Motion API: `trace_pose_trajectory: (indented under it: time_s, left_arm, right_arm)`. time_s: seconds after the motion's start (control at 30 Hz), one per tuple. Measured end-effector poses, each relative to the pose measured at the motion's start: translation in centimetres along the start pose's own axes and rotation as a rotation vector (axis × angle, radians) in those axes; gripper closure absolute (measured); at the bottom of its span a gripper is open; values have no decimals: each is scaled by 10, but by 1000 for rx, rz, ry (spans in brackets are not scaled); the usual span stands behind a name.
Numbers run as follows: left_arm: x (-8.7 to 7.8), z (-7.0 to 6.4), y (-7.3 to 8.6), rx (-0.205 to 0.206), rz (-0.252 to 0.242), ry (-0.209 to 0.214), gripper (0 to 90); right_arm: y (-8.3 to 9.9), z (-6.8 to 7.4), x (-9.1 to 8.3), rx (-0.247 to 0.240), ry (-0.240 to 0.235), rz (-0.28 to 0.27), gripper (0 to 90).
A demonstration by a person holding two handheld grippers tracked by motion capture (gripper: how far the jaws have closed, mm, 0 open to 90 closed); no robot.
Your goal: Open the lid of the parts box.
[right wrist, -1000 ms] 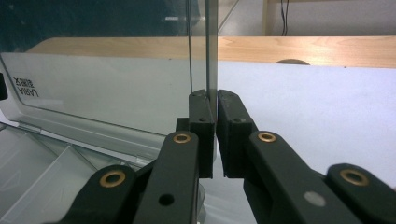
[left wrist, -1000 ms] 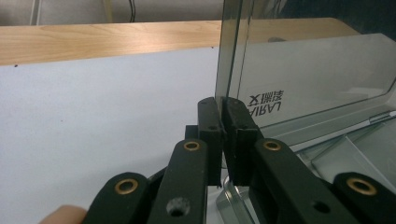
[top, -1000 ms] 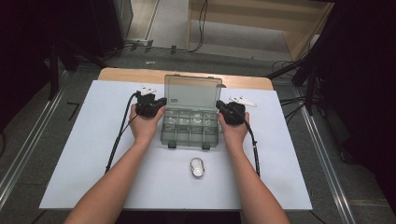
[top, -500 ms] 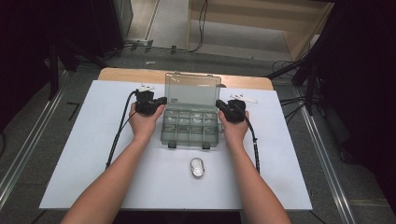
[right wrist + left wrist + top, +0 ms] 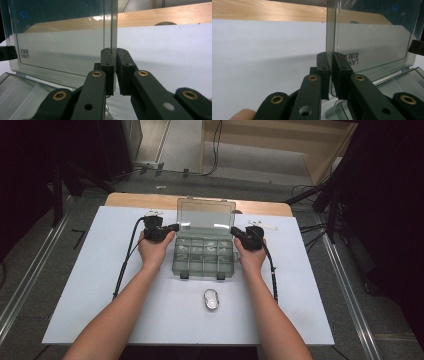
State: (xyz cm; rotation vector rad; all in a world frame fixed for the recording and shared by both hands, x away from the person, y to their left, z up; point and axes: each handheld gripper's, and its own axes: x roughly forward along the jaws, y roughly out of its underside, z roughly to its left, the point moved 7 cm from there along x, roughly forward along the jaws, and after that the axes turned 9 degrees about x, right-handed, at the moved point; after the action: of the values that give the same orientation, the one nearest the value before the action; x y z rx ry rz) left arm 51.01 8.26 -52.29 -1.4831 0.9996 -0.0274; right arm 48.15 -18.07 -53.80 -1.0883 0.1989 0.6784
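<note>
Organizer box (image 5: 205,254), clear grey plastic, divided into compartments, stands at the middle of the white table sheet (image 5: 90,290) in the high view, its lid (image 5: 206,213) raised upright at the far side. Left gripper (image 5: 176,226) meets the lid's left edge; right gripper (image 5: 233,229) meets its right edge; a hand is behind each, forearms entering from the bottom. Small oval silver object (image 5: 211,299) lies on the sheet near the box's front, apart from it. Wooden table edge (image 5: 140,200) shows beyond the sheet. Left gripper view: left gripper (image 5: 330,72) has its jaws pressed onto the lid's (image 5: 372,42) edge, the pane caught between the two pads, mirrored lettering on the pane just beyond; the box's open tray (image 5: 397,82) lies low at the right. Right gripper view: right gripper (image 5: 115,72) likewise pinches the opposite edge of the lid (image 5: 62,40), jaws nearly together with the thin pane between them; the tray (image 5: 22,90) sits lower left, white sheet (image 5: 170,47) and wood strip behind.
</note>
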Motion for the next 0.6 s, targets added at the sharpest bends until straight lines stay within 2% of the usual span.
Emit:
trace_pose_trajectory:
  time_s: [0.33, 0.6]
  left_arm:
    - [3, 3, 3, -25, 8, 24, 811]
    - [5, 5, 5, -48, 14, 35, 808]
  right_arm:
    - [1, -2, 5, 11, -3, 16, 824]
    - [1, -5, 7, 63, -31, 33, 820]
